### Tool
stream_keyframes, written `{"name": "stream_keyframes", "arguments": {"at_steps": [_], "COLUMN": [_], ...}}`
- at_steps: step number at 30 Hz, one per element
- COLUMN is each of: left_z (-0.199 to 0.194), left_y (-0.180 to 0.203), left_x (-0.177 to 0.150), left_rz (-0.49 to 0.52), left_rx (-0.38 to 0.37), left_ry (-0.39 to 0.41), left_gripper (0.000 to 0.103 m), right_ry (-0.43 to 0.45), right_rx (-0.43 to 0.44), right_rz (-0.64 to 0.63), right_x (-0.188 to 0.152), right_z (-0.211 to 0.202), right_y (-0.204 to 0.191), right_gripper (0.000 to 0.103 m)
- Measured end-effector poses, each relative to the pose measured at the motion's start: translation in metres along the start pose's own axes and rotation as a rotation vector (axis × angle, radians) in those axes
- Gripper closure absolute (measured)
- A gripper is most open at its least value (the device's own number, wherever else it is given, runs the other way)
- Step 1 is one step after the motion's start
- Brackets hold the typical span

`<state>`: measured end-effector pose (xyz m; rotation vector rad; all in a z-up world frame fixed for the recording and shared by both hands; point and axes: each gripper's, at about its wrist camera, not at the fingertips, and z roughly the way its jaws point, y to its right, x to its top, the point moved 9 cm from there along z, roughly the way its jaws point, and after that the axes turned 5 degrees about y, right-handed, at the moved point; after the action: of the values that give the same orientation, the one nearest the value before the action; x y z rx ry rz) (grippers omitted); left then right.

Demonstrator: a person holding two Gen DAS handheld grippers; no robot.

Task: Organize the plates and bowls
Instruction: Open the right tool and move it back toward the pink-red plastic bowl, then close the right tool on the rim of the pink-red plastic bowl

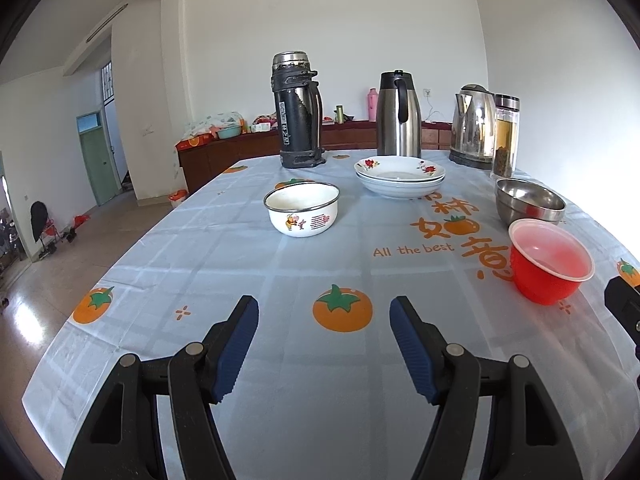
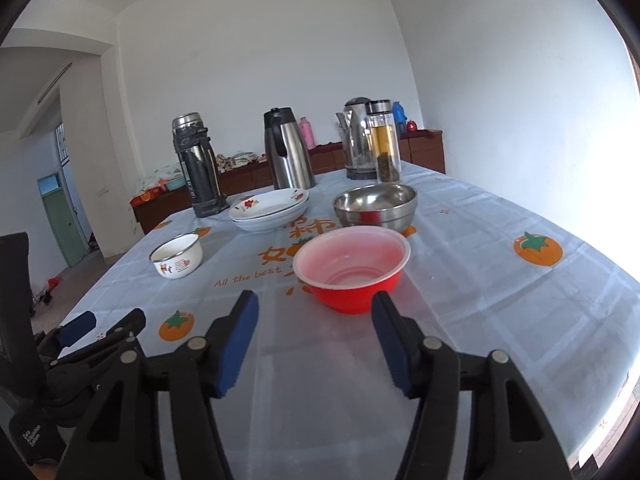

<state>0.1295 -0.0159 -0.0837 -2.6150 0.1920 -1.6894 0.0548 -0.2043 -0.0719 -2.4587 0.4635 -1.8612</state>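
A red plastic bowl (image 2: 352, 268) with a pale inside stands on the tablecloth just beyond my right gripper (image 2: 314, 300), which is open with nothing between its blue pads. Behind it sits a steel bowl (image 2: 374, 204). A stack of flowered white plates (image 2: 270, 208) lies further back and left. A small white enamel bowl (image 1: 302, 212) stands well ahead of my left gripper (image 1: 324, 306), also open and empty over the cloth. The red bowl (image 1: 550, 260), steel bowl (image 1: 530, 200) and plates (image 1: 400, 176) show in the left wrist view too. The left gripper (image 2: 100, 324) appears at the right wrist view's lower left.
Along the table's far side stand a dark flask (image 1: 298, 112), a steel carafe (image 1: 398, 116), an electric kettle (image 1: 472, 128) and a glass tea bottle (image 1: 506, 136). A low wooden cabinet (image 1: 224, 152) lines the wall. The table edge drops to floor on the left.
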Motion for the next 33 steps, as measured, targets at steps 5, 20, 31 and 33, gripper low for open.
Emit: {"name": "stream_keyframes", "arguments": {"at_steps": [5, 20, 31, 33], "left_z": [-0.003, -0.005, 0.041, 0.048], "left_y": [0.012, 0.078, 0.124, 0.132], "left_x": [-0.003, 0.016, 0.042, 0.041], "left_rz": [-0.015, 0.014, 0.056, 0.061], "left_rx": [-0.059, -0.293, -0.328, -0.333], "left_ry": [-0.026, -0.058, -0.139, -0.161], "left_gripper": [0.033, 0.033, 0.033, 0.033], "right_ry": [-0.022, -0.038, -0.162, -0.195], "right_rx": [-0.002, -0.038, -0.041, -0.033], "right_rz": [0.023, 0.108, 0.171, 0.198], "right_x": [-0.002, 0.018, 0.022, 0.016], "right_z": [-0.002, -0.001, 0.055, 0.065], "right_y": [0.006, 0.061, 0.084, 0.084], "right_gripper": [0.050, 0.070, 0.068, 0.064]}}
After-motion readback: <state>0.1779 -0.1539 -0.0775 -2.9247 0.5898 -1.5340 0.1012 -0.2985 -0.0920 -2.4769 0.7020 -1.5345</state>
